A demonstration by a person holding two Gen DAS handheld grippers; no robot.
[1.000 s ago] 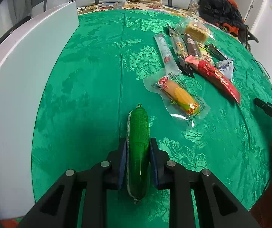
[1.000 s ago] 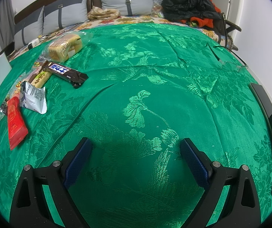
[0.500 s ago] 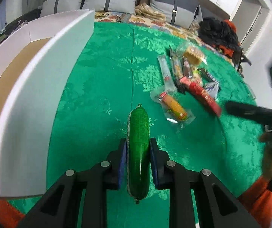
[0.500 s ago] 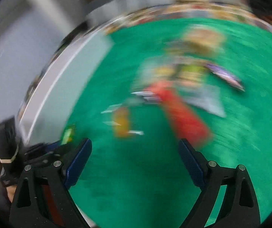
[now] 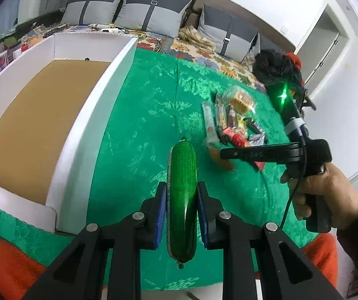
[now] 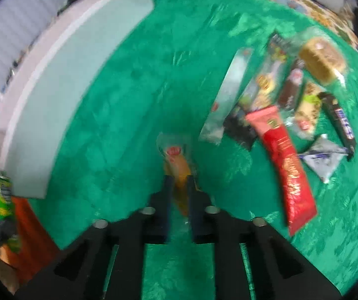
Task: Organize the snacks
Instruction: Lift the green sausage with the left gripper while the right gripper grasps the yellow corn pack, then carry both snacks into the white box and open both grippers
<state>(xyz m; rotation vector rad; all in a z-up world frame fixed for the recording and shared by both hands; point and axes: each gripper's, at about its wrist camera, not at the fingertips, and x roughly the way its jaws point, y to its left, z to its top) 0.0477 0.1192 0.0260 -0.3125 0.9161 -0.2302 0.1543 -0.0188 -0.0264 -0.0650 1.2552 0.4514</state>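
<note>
Two blue pads of the left gripper (image 5: pixel 181 207) are pinched on a green sausage (image 5: pixel 181 195), held above the green cloth (image 5: pixel 134 135) beside the white box (image 5: pixel 84 115). From the right wrist, the right gripper (image 6: pixel 179 187) has just been closed on the corn packet (image 6: pixel 177 165), near the snack pile (image 6: pixel 286 95).

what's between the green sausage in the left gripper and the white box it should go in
Only the box's own near wall. The left gripper holds the green sausage above the green cloth, with the white box to its left. The box is open on top and its brown floor shows nothing inside, so the sausage just has to clear that wall.
</note>
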